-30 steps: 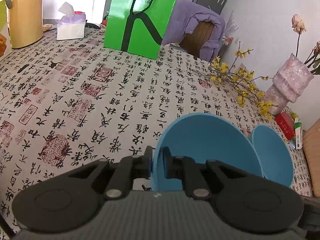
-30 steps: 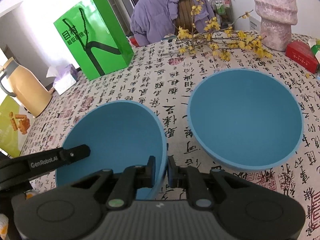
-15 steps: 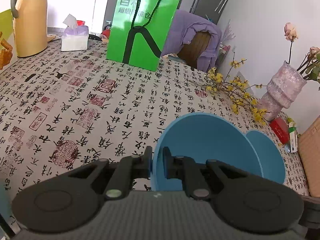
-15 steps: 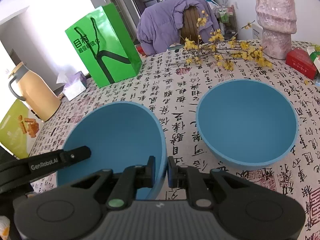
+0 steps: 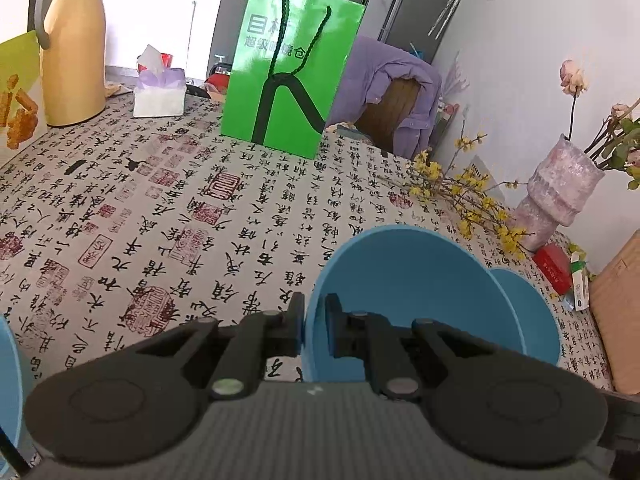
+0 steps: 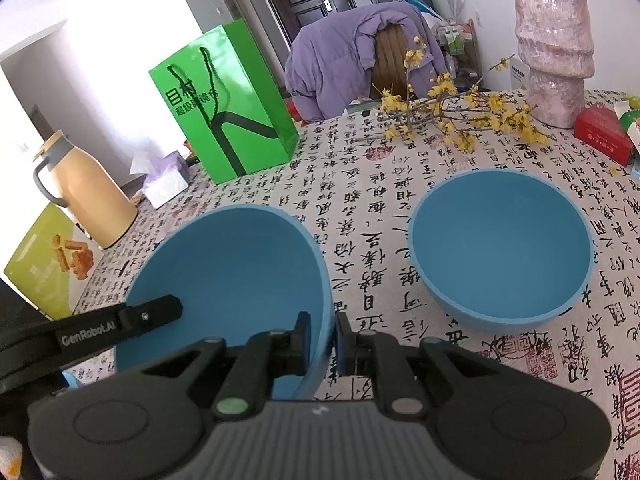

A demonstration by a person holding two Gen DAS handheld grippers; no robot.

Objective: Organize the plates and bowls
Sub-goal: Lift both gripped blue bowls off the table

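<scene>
A blue bowl (image 5: 412,300) hangs above the patterned tablecloth, held from both sides. My left gripper (image 5: 314,320) is shut on its left rim. My right gripper (image 6: 323,336) is shut on the right rim of the same bowl (image 6: 228,272); in the right wrist view a black finger of the left gripper (image 6: 152,314) shows at the bowl's far edge. A second blue bowl (image 6: 500,244) rests upright on the cloth to the right, apart from the held one. In the left wrist view that second bowl (image 5: 532,320) peeks out behind the held bowl.
A green paper bag (image 5: 288,76), a tissue box (image 5: 160,92) and a tan jug (image 5: 74,48) stand at the back. A pink vase (image 6: 554,48), yellow flower twigs (image 6: 460,120) and a red box (image 6: 600,132) crowd the right. A blue edge (image 5: 8,380) shows at far left.
Both grippers have risen with the bowl between them and tipped slightly upward. The table and the second bowl now look lower and smaller. The grips are unchanged.
</scene>
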